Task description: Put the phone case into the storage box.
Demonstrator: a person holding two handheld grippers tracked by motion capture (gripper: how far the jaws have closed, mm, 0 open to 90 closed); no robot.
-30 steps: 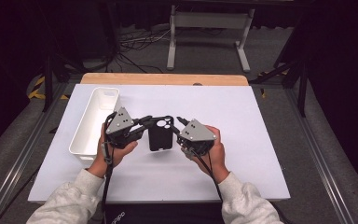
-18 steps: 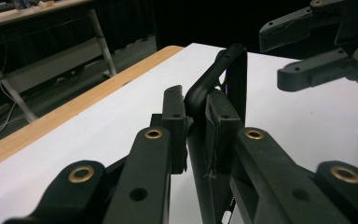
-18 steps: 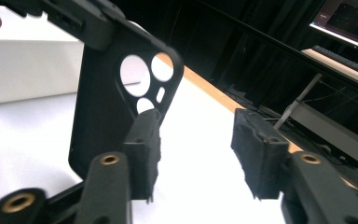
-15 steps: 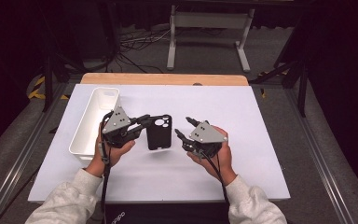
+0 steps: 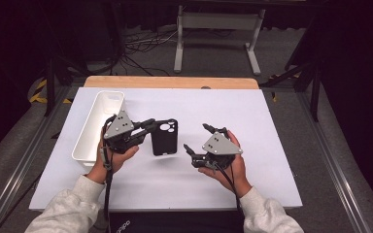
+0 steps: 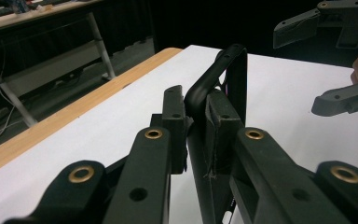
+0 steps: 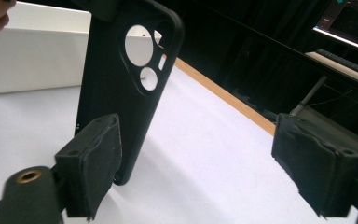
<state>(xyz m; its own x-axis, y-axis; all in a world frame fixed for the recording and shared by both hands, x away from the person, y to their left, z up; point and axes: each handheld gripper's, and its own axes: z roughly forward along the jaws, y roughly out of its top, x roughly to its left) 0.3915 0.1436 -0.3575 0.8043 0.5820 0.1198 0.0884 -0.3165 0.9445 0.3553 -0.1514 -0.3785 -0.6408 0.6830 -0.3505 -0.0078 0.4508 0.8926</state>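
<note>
1. Two claws share the high view: the left claw (image 5: 145, 127) is clamped on the edge of a black phone case (image 5: 164, 137), which it holds over the white table (image 5: 252, 121) beside the white bin (image 5: 94, 131). The right claw (image 5: 197, 139) has drawn back from the case, where a second ago it was right against it, and its jaws have just been opening, with nothing between them. By my reading the case has passed wholly into the left claw's keeping.
2. In the left gripper view, the pads (image 6: 216, 126) pinch the case rim (image 6: 233, 74) tight; the right claw (image 6: 335, 60) hangs apart beyond.
3. In the right gripper view, the pads (image 7: 95, 163) stand wide apart, and the case (image 7: 121, 84) stands upright ahead with its camera cut-outs facing them.
4. No brand, label or writing can be read anywhere.
</note>
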